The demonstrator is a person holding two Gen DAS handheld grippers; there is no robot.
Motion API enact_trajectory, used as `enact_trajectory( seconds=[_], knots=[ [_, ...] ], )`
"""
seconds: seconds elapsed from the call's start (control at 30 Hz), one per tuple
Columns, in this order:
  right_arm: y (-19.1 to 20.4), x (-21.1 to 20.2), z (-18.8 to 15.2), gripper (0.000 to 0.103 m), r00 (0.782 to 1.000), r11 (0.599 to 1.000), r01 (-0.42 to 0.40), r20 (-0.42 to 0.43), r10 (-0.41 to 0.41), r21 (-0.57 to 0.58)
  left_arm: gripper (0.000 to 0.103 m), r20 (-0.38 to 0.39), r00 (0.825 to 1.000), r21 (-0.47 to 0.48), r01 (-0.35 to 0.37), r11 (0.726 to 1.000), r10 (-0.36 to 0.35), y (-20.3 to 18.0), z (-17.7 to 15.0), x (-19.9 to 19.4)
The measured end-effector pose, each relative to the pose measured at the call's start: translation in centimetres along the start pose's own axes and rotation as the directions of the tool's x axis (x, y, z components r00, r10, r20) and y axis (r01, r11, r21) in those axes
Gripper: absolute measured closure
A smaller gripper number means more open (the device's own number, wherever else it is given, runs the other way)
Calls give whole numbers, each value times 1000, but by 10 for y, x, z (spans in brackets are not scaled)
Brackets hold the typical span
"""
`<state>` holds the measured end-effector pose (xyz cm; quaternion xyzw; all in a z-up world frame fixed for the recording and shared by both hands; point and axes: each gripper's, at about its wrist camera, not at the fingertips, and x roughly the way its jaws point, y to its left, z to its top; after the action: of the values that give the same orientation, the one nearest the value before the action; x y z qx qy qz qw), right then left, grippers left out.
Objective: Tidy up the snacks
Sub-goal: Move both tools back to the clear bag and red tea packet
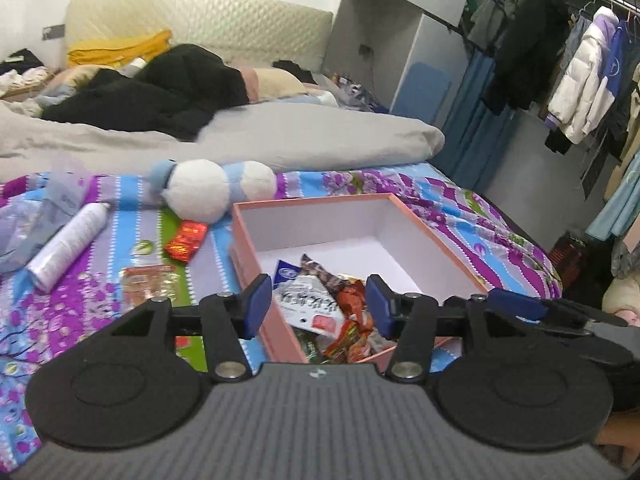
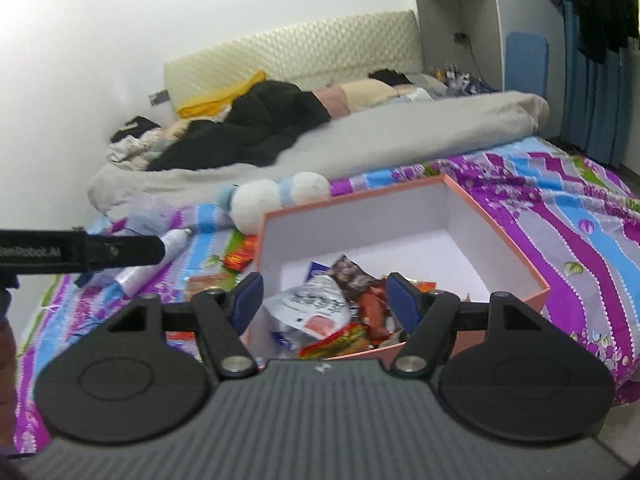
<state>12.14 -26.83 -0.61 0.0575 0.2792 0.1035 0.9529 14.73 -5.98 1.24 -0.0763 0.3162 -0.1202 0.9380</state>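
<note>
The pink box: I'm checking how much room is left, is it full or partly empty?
Partly empty. The pink box holds a pile of snack packets at its near end only; the far half shows bare white floor.

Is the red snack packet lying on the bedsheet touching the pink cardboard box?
Apart. The left wrist view shows the red snack packet lying left of the pink cardboard box, with a strip of patterned bedsheet between them.

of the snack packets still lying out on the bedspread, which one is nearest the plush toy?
The red packet, lying just below the white plush toy. The clear packet with a red label lies further down the bedspread, closer to the camera; both are left of the pink box.
</note>
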Motion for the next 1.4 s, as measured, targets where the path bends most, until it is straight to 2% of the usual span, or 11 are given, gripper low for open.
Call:
enact_trajectory(
  seconds=[0.2,0.47,0.8,0.9,0.97,1.17,1.4],
  knots=[
    [25,-23,-11,33,999,999,-33,37,33,-11,42,2,999,5,-50,999,50,15,-24,-29],
    [54,-40,-35,33,998,998,-56,33,57,-16,32,5,997,-9,-79,997,79,36,-51,-67],
    [82,-35,-49,33,996,996,-88,-1,88,-15,20,-11,992,-60,-128,990,127,74,-66,-76],
    [88,-26,-45,33,995,995,-96,-7,96,-23,20,21,990,-46,-137,990,138,89,-67,-67],
    [93,-18,-42,33,995,994,-102,-7,102,-32,20,-14,987,-60,-160,985,160,102,-67,-52],
    [105,15,-36,34,991,989,-128,-33,126,-71,20,-62,984,-131,-174,976,167,148,-72,-9],
    [126,78,-17,34,984,980,-163,-92,153,-111,20,-118,984,-174,-151,973,132,196,-70,60]
  ],
)
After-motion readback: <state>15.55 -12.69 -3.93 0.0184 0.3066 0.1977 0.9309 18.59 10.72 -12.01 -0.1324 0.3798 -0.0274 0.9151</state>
